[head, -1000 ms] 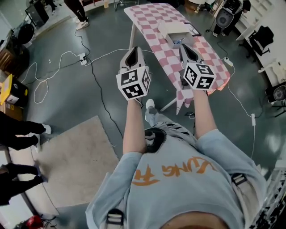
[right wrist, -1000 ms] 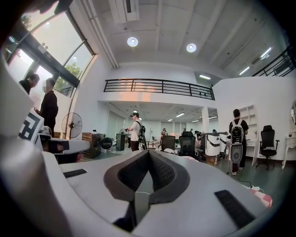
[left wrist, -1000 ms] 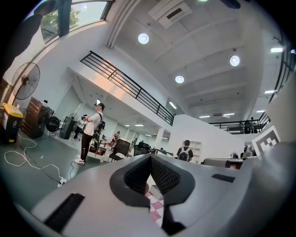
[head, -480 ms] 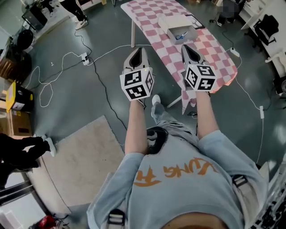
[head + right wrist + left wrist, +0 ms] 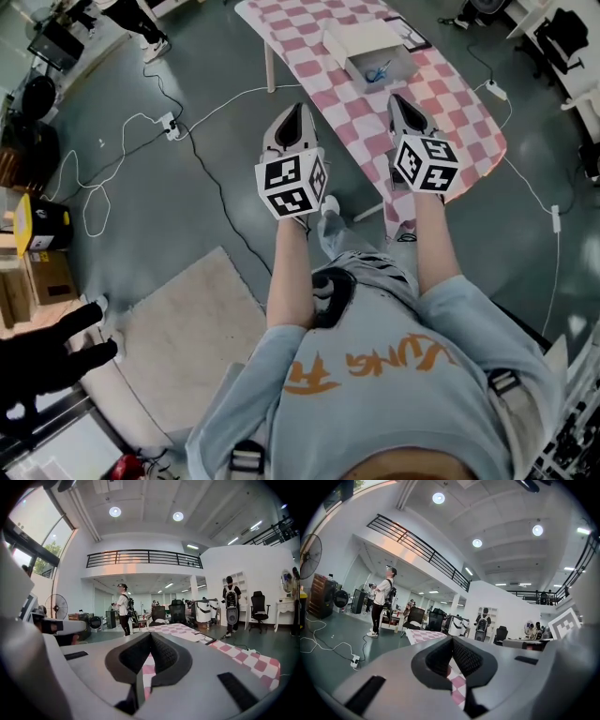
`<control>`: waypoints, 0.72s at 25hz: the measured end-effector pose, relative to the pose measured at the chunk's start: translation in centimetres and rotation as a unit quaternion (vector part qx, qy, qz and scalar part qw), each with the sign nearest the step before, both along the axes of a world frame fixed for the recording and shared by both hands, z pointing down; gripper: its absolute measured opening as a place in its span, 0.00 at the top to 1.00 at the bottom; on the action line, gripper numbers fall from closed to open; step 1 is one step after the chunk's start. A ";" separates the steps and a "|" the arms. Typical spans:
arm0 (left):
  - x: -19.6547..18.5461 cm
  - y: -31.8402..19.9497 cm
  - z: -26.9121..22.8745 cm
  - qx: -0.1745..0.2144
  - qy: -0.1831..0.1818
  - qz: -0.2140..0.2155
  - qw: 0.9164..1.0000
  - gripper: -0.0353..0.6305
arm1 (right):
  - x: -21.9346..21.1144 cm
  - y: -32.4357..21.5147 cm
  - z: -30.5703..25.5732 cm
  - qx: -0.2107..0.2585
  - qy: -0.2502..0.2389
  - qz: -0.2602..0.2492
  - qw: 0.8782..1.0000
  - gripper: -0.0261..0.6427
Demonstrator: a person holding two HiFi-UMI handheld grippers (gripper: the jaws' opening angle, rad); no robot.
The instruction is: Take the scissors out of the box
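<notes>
The checkered desk (image 5: 459,112) carries the open box (image 5: 349,37) toward its far end, with the scissors (image 5: 378,71) inside, their long axis too small to read. The box lies just ahead of the right gripper (image 5: 399,99), which is nearer; the left gripper (image 5: 294,109) hangs off the desk's left edge. Both pairs of fingers are pressed together on nothing.

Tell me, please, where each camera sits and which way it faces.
Head view: on the person's head, looking steeply down at floor, table and box; shows chest, forearms, left tongs, right tongs.
Left gripper view: on the left tongs, looking level across the hall over the table's end; shows its shut jaws.
Right gripper view: on the right tongs, looking level along the table; shows its shut jaws.
Shared: all three see the checked table.
</notes>
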State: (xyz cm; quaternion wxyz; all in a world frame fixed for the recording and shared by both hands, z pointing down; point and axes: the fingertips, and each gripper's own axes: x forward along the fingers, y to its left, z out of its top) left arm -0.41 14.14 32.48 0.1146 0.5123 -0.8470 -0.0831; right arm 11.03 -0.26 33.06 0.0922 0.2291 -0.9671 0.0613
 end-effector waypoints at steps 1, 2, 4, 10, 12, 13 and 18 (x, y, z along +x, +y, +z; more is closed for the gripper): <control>-0.5 -0.9 0.5 -0.004 0.003 0.002 1.000 0.92 | -0.4 -0.8 0.5 -0.004 0.003 0.004 1.000 0.96; -1.0 -1.9 1.1 -0.008 0.006 0.004 1.000 0.92 | -0.8 -1.6 1.1 -0.008 0.007 0.007 1.000 0.96; -1.9 -3.9 2.4 -0.017 0.016 0.008 1.000 0.92 | -1.3 -3.4 2.3 -0.017 0.016 0.014 1.000 0.96; -3.2 -9.0 6.3 -0.071 0.038 0.035 0.996 0.92 | -1.5 -9.0 6.5 -0.071 0.031 0.064 0.995 0.96; -4.0 -11.0 7.5 -0.093 0.037 0.043 0.994 0.92 | -2.2 -10.9 7.8 -0.091 0.027 0.076 0.993 0.96; -4.5 -12.1 8.1 -0.105 0.034 0.047 0.993 0.92 | -2.7 -11.9 8.5 -0.099 0.024 0.080 0.992 0.96; -5.5 -18.2 9.8 -0.142 0.027 0.076 0.987 0.92 | -3.1 -17.6 11.0 -0.131 0.019 0.109 0.985 0.96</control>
